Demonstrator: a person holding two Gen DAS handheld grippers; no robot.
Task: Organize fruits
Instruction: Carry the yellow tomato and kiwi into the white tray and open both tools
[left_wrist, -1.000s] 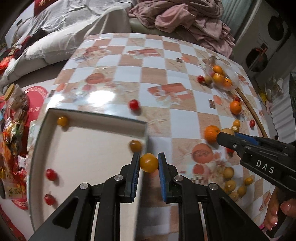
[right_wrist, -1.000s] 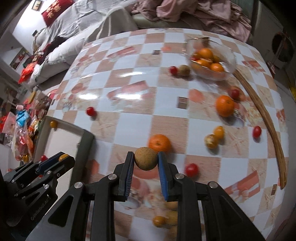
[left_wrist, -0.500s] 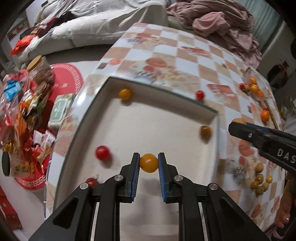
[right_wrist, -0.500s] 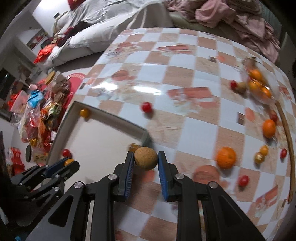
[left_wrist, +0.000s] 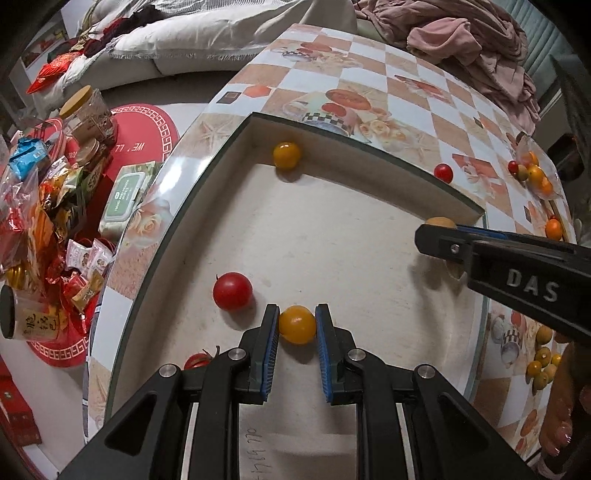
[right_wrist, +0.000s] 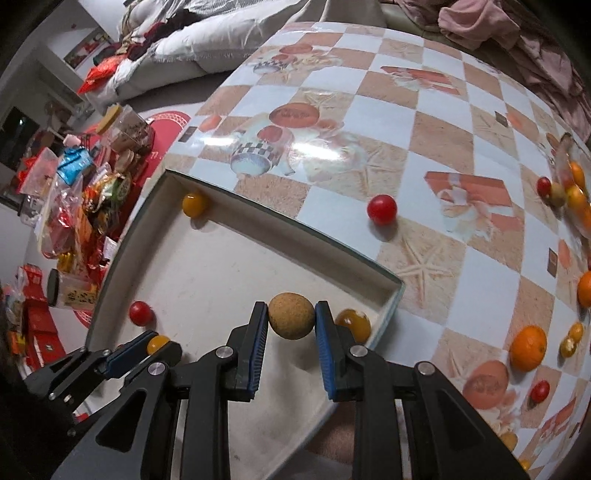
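Note:
My left gripper (left_wrist: 296, 328) is shut on a yellow cherry tomato (left_wrist: 297, 324), held low over the white tray (left_wrist: 369, 177). My right gripper (right_wrist: 291, 320) is shut on a round brown fruit (right_wrist: 291, 319) above the tray's right part (right_wrist: 391, 306); it also shows in the left wrist view (left_wrist: 439, 236). The tray holds a red tomato (left_wrist: 232, 291), a yellow tomato (left_wrist: 286, 155) in its far corner, another red one (left_wrist: 195, 361) near my left fingers, and an orange-brown fruit (right_wrist: 352, 324) by its right wall.
Loose tomatoes and oranges (right_wrist: 527, 348) lie on the checkered table to the right; a red tomato (right_wrist: 382, 209) sits just beyond the tray. A clear bowl of fruit (right_wrist: 576, 192) stands far right. Snack packets and jars (left_wrist: 44, 206) crowd the floor at left.
Both grippers moved left from the open table to over the tray, each still holding its fruit. The left one has dropped lower into the tray.

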